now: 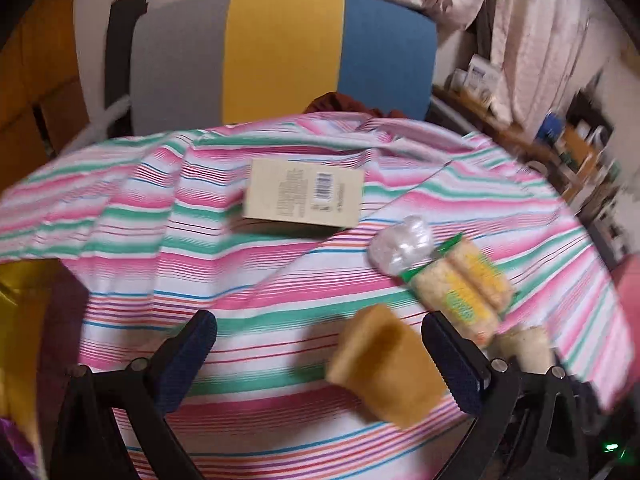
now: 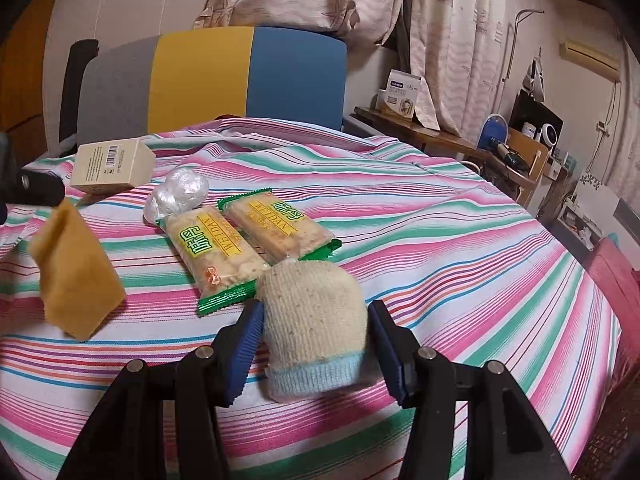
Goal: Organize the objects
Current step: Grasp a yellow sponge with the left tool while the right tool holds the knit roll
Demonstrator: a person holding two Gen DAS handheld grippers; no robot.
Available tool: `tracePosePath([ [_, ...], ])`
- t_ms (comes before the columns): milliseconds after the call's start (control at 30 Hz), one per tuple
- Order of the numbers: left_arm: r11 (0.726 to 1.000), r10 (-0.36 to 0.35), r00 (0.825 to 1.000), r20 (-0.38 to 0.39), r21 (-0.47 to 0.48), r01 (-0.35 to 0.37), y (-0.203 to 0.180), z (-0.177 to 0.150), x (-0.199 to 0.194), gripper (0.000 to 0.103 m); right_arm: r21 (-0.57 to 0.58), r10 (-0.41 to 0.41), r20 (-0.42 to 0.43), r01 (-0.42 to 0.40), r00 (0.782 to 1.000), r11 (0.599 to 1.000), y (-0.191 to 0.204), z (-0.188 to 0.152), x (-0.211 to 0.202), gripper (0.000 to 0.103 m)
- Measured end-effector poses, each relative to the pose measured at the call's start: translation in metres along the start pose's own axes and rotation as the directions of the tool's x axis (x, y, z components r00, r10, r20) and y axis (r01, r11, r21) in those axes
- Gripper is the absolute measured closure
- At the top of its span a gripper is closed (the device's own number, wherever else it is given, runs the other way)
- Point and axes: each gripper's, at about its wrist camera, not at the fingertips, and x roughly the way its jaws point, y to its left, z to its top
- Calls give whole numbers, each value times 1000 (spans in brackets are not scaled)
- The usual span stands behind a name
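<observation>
Striped table (image 2: pixel 440 240) mostly unsorted: right gripper (image 2: pixel 316 344) pinches a knitted sock (image 2: pixel 312 320), left gripper (image 1: pixel 320 360) gapes beside the sponge (image 1: pixel 380 364).

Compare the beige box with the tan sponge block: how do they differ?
The beige box lies flat on the striped cloth; the tan sponge block appears lifted clear and tilted. The box carries a barcode and print; the sponge is plain. The box has crisp edges; the sponge looks soft and porous. Both are pale, blocky shapes.
</observation>
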Motion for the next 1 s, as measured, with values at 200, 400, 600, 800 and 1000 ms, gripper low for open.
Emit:
tracePosePath([
  [200, 999, -33, 992, -121, -32, 29, -20, -12, 35, 0, 8, 5, 1, -5, 1000, 1000, -2, 0, 0, 48],
  [400, 993, -98, 989, -107, -79, 90, -26, -21, 49, 21, -5, -7, 2, 7, 1000, 1000, 1, -1, 0, 48],
  [600, 982, -188, 978, -95, 4, 189, -30, -28, 40, 36, -5, -10, 3, 10, 1000, 1000, 2, -1, -1, 48],
  [800, 952, -269, 958, -96, -175, 250, 4, -38, 32, 39, -2, -7, 5, 7, 1000, 1000, 1, -1, -2, 48],
  [1000, 973, -230, 972, -46, -38, 228, 9, -57, 2, 40, 1, -5, 31, 5, 1000, 1000, 0, -1, -7, 49],
])
